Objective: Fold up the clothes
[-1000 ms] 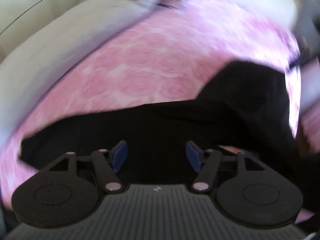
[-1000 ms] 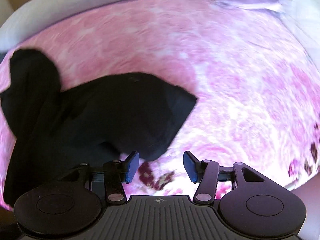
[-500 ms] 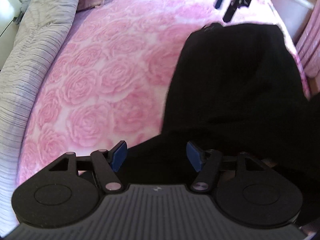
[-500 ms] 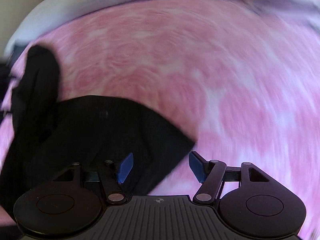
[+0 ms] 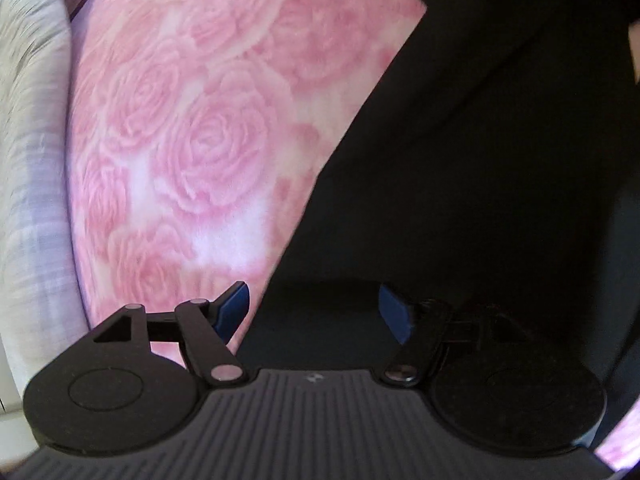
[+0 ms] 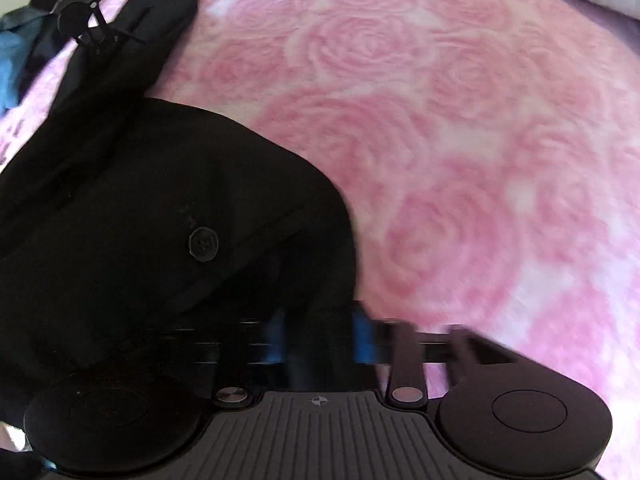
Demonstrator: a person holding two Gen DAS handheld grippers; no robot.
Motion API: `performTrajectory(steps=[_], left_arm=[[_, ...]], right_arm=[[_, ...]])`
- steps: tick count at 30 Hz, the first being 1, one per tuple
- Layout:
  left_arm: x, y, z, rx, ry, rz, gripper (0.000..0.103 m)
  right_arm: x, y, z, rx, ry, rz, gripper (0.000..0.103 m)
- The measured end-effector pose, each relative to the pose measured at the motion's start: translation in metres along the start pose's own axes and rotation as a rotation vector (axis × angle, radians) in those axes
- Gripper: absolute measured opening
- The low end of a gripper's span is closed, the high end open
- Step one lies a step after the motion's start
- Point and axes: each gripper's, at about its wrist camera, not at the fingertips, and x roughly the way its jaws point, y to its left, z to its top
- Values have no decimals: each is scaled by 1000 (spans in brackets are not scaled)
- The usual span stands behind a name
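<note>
I am working on a black garment point(image 5: 480, 160) that is lying on the pink rose bedspread point(image 5: 192, 128), near the grey quilt point(image 5: 28, 140) along the bed's left edge. I am bringing the left gripper point(image 5: 314, 312) down over the garment's left edge; its jaws are opening, with one blue pad over the bedspread, the other over the cloth, and nothing pinched yet. On the other side, the right gripper point(image 6: 318, 338) is closing on the garment's right edge, just past its black button point(image 6: 203, 244); black fabric sits between the blurred pads, though I cannot tell that they are pressing it yet. I judge this the grasping step before a fold. Next I need both edges firmly pinched, then lifted together.
</note>
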Motion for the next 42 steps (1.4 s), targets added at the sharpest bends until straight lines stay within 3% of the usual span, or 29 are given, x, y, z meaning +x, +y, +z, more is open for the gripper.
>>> performTrajectory(steps=[3,4,5,6,7,10,16,18,21,24,27,28,29,33,35,36,39,42], left_arm=[[13,5,-2,100,-42,-10,70],[13,6,-2,120,-47,-36,64],[14,7,-3,140,-53,-61,54],[10,11,-5,125,-44,-65,18],[6,14,-7,108,-35,-67,1],[-28,37,-23,-23,-61,-48,2],[-174,74,-104,-290,-59,276,3],[-230,68,-123,-352,-40,408,3],[-300,40,-136,-450,-23,602,3],[-338,-14,-128,-513,5,725,3],[-332,-85,-111,-601,57,659,2],[-330,-109,-106,-629,74,637,4],[-321,-134,-99,-672,96,549,4],[-286,-224,-64,-757,138,183,8],[-280,-240,-49,-761,111,91,8],[-279,-240,-44,-750,97,75,12],[-258,-199,-38,-726,42,119,42],[-230,-160,-37,-663,6,224,56]], right_arm=[[-20,13,-12,-7,1,-44,12],[-29,17,-15,2,-8,-67,12],[-38,21,-18,13,-19,-91,11],[-47,23,-18,25,-30,-108,11],[-57,26,-17,31,-43,-133,11],[-86,33,3,-23,-86,-219,10],[-167,35,61,-139,-277,-441,9],[-197,41,72,-172,-356,-533,9],[-249,56,72,-167,-515,-696,9],[-283,87,52,-189,-642,-843,10],[-280,125,14,-188,-664,-899,10],[-269,138,-4,-194,-634,-895,10],[-256,151,-22,-202,-599,-888,10],[-179,180,-96,-166,-330,-770,10],[-143,184,-132,-118,-172,-689,10],[-131,183,-145,-92,-114,-657,10],[-115,183,-163,-71,-21,-595,12],[-111,176,-163,-110,31,-599,15]])
